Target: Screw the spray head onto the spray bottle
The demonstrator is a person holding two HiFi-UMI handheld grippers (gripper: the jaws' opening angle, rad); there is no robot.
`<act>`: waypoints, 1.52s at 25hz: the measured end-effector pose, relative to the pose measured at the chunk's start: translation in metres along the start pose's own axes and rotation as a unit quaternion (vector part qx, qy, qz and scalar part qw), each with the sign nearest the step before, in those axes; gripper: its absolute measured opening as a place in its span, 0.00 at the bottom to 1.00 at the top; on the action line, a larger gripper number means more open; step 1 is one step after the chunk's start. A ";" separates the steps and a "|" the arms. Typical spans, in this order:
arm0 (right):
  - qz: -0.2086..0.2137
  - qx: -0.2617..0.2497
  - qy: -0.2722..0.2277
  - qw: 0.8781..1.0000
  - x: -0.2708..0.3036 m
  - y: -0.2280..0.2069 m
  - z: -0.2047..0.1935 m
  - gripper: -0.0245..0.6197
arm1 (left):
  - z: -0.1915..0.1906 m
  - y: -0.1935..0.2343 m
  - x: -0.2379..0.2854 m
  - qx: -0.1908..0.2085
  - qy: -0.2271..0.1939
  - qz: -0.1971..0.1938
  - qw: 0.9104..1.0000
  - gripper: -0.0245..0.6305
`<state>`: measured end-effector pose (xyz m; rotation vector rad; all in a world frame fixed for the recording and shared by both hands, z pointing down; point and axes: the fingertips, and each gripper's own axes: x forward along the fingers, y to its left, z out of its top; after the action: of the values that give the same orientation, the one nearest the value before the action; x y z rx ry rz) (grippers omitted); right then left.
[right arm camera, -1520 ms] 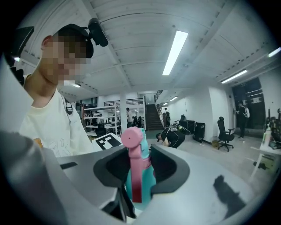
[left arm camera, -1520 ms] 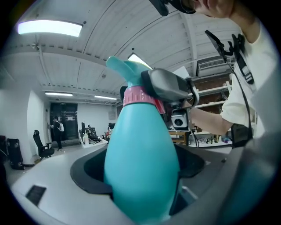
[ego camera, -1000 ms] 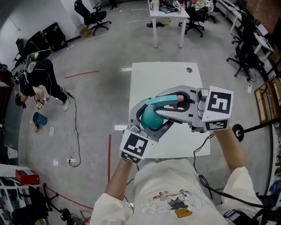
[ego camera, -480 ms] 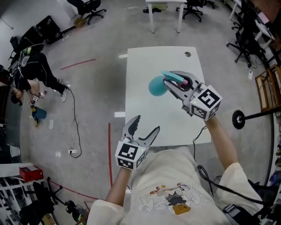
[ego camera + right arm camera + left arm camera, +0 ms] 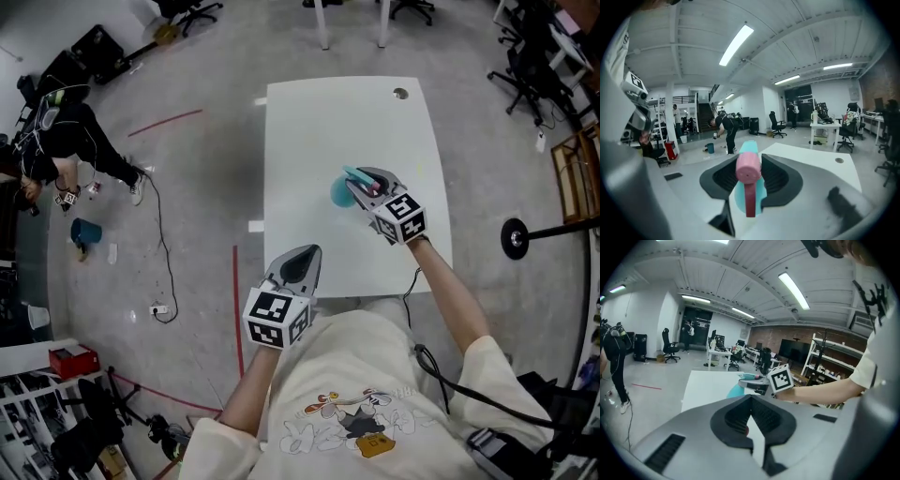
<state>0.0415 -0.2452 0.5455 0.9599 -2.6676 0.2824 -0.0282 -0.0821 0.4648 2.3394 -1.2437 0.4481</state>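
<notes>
My right gripper [image 5: 359, 180] is shut on the teal spray bottle [image 5: 339, 194], low over the middle of the white table [image 5: 309, 122]. In the right gripper view the pink spray head [image 5: 748, 171] sits clamped between the pads, with the teal body [image 5: 760, 196] behind it. My left gripper [image 5: 307, 255] is at the table's near left edge, apart from the bottle. Its jaws have just closed, and nothing is between them. From the left gripper view [image 5: 751, 400] the bottle [image 5: 736, 391] shows ahead, beside the right gripper's marker cube [image 5: 780, 378].
The table has a cable hole [image 5: 401, 94] at its far right. A person [image 5: 66, 141] bends over on the floor to the left, near a blue bucket [image 5: 82, 232]. A black round stand base [image 5: 517, 238] lies to the table's right.
The left gripper let go of the bottle, dropped toward the table's near edge and shut empty. The right gripper carried the bottle down toward the table.
</notes>
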 end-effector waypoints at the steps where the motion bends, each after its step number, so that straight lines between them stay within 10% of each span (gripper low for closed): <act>1: -0.005 -0.004 0.010 1.000 0.005 -0.003 -0.010 0.24 | 0.001 -0.002 0.000 0.003 0.002 -0.003 1.000 0.05; 8: -0.015 -0.041 0.069 0.997 0.031 -0.003 -0.065 0.24 | -0.010 -0.011 0.006 0.013 0.027 -0.015 0.999 0.05; 27: 0.008 -0.028 0.103 0.994 0.019 -0.001 -0.055 0.35 | -0.022 -0.003 -0.004 -0.001 0.025 -0.029 0.999 0.05; 38: -0.106 0.130 -0.025 0.985 -0.156 0.021 -0.009 0.35 | -0.023 0.009 -0.001 -0.034 0.005 -0.039 0.999 0.05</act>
<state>0.1440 -0.1348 0.5004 1.3357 -2.5861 0.5748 -0.0378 -0.0734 0.4857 2.3154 -1.1398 0.3855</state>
